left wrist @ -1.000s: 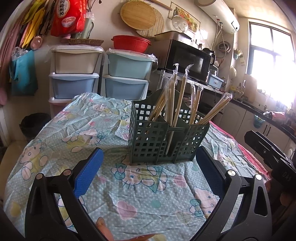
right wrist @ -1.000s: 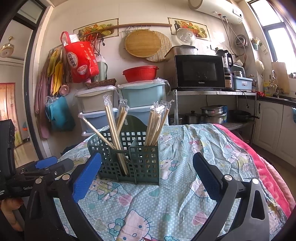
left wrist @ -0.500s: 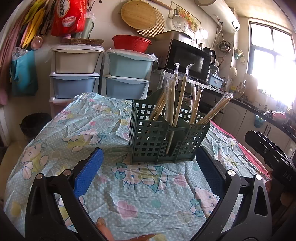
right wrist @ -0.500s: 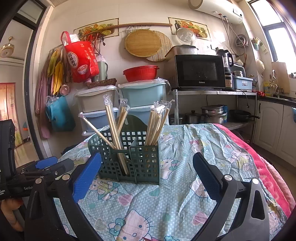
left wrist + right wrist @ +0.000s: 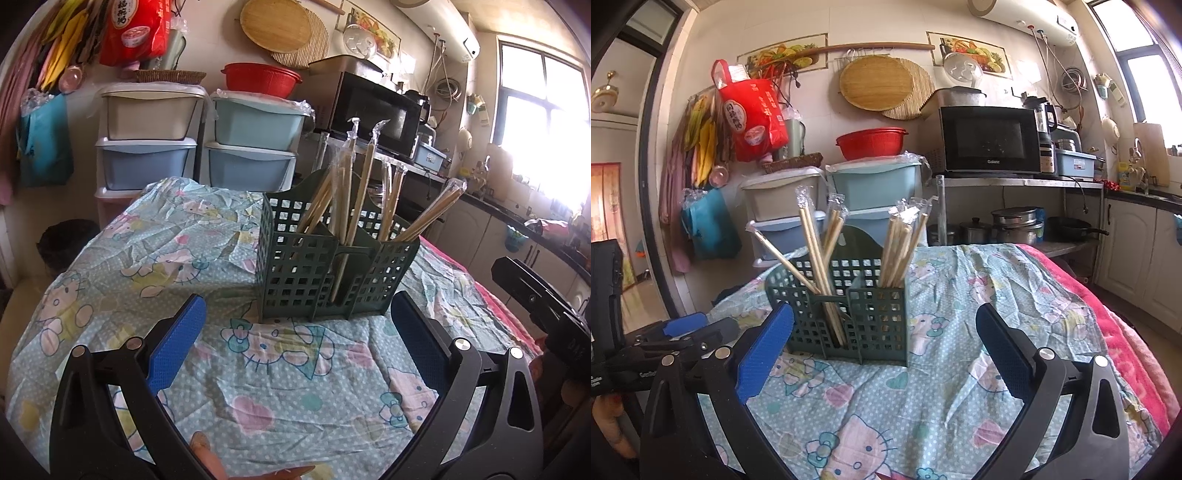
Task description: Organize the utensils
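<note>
A dark green lattice utensil caddy (image 5: 325, 273) stands upright on the table with the Hello Kitty cloth (image 5: 155, 266). It also shows in the right wrist view (image 5: 849, 314). Several pairs of wrapped wooden chopsticks (image 5: 354, 192) stand in its compartments, also seen in the right wrist view (image 5: 901, 243). My left gripper (image 5: 295, 321) is open and empty, a short way in front of the caddy. My right gripper (image 5: 884, 328) is open and empty, facing the caddy from the other side. The left gripper (image 5: 676, 332) shows at the left edge of the right wrist view.
Stacked plastic drawers (image 5: 147, 147) and a microwave (image 5: 990, 138) on a metal shelf stand behind the table. A pink blanket (image 5: 1126, 317) lies along the table's right edge. Kitchen cabinets (image 5: 1137, 251) run along the right wall. The right gripper's body (image 5: 535, 299) shows at the right.
</note>
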Demonstrator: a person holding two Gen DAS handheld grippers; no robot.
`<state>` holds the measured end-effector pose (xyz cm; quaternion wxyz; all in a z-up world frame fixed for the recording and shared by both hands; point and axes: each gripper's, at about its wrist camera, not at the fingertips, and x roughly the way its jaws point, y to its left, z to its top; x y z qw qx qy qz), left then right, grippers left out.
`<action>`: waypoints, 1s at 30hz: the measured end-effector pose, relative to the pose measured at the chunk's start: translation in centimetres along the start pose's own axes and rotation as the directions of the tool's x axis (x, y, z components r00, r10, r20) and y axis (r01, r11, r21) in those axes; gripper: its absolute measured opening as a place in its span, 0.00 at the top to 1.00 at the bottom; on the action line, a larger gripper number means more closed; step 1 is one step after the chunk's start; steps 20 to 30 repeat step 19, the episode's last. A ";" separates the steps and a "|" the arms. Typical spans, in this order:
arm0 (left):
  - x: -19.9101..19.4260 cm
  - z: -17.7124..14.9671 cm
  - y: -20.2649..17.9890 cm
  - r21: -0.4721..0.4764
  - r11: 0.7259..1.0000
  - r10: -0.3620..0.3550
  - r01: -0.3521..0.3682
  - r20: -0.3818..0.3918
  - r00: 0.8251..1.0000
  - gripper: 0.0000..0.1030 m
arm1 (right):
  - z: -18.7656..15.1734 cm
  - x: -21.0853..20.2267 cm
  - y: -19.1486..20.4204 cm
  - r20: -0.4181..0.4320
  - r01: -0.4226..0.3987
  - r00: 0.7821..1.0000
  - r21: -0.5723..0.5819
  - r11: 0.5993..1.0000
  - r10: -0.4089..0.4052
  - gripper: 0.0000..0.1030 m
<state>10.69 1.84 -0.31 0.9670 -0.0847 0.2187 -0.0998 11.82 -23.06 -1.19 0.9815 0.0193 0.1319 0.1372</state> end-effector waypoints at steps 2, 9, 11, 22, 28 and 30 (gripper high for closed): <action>0.2 0.0 0.1 -0.008 1.000 0.011 -0.011 -0.014 1.000 0.10 | 0.1 0.1 -0.3 -0.011 0.022 1.000 0.005 1.000 -0.022 0.07; 0.4 0.6 1.1 -0.011 0.999 0.049 -0.049 -0.057 0.997 0.10 | 0.5 1.0 -2.9 -0.054 0.098 0.994 0.058 0.993 -0.095 0.07; 0.4 1.1 2.1 -0.014 0.997 0.069 -0.070 -0.072 0.995 0.10 | 0.8 1.7 -4.4 -0.085 0.128 0.989 0.077 0.989 -0.121 0.07; 7.8 3.2 10.8 -0.020 0.940 0.315 -0.339 -0.326 0.891 0.10 | 0.0 10.7 -14.4 -0.443 0.374 0.841 0.060 0.925 -0.312 0.07; 7.8 3.2 10.8 -0.020 0.940 0.315 -0.339 -0.326 0.891 0.10 | 0.0 10.7 -14.4 -0.443 0.374 0.841 0.060 0.925 -0.312 0.07; 7.8 3.2 10.8 -0.020 0.940 0.315 -0.339 -0.326 0.891 0.10 | 0.0 10.7 -14.4 -0.443 0.374 0.841 0.060 0.925 -0.312 0.07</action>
